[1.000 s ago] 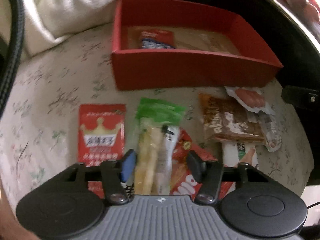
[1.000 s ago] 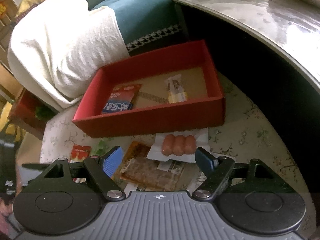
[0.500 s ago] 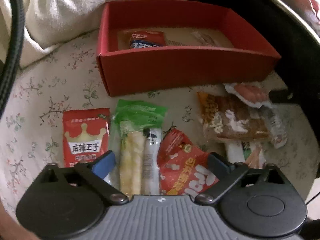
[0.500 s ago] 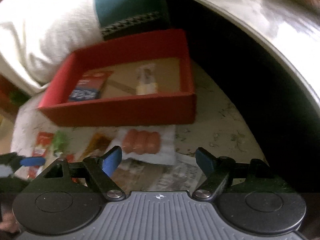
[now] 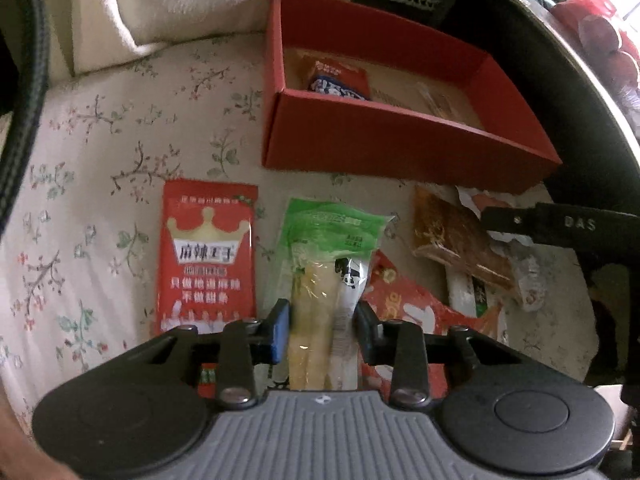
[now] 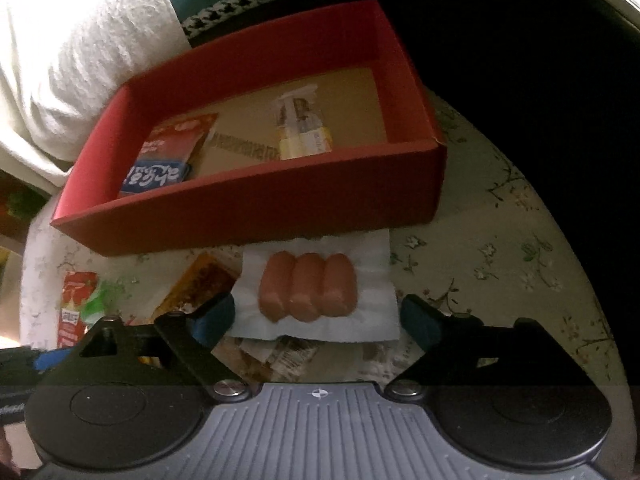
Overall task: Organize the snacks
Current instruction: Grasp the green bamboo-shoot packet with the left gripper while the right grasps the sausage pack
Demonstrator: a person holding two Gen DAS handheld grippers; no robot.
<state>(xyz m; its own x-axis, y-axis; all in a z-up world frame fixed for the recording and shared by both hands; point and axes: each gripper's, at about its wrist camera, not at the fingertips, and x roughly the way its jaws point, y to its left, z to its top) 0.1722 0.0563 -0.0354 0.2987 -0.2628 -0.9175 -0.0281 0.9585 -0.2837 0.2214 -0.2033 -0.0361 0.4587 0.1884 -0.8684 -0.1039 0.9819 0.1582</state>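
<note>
Left wrist view: the left gripper (image 5: pixel 321 326) is closed on the clear green-topped packet of pale bamboo sticks (image 5: pixel 326 276), one finger pressed on each side of its lower half. This packet lies on the floral-patterned cloth surface (image 5: pixel 100 168), between a flat red crown-printed sachet (image 5: pixel 208 256) and a crumpled red foil packet (image 5: pixel 404 312). A brown dried-meat packet (image 5: pixel 452 240) lies to the right. Right wrist view: the right gripper (image 6: pixel 316 318) stands wide, straddling a white-backed pack of three pink sausages (image 6: pixel 308 292) without touching it. Just beyond sits the red cardboard box (image 6: pixel 280 204), holding a red-and-blue pouch (image 6: pixel 168 156) and a small yellow-ended packet (image 6: pixel 300 128).
</note>
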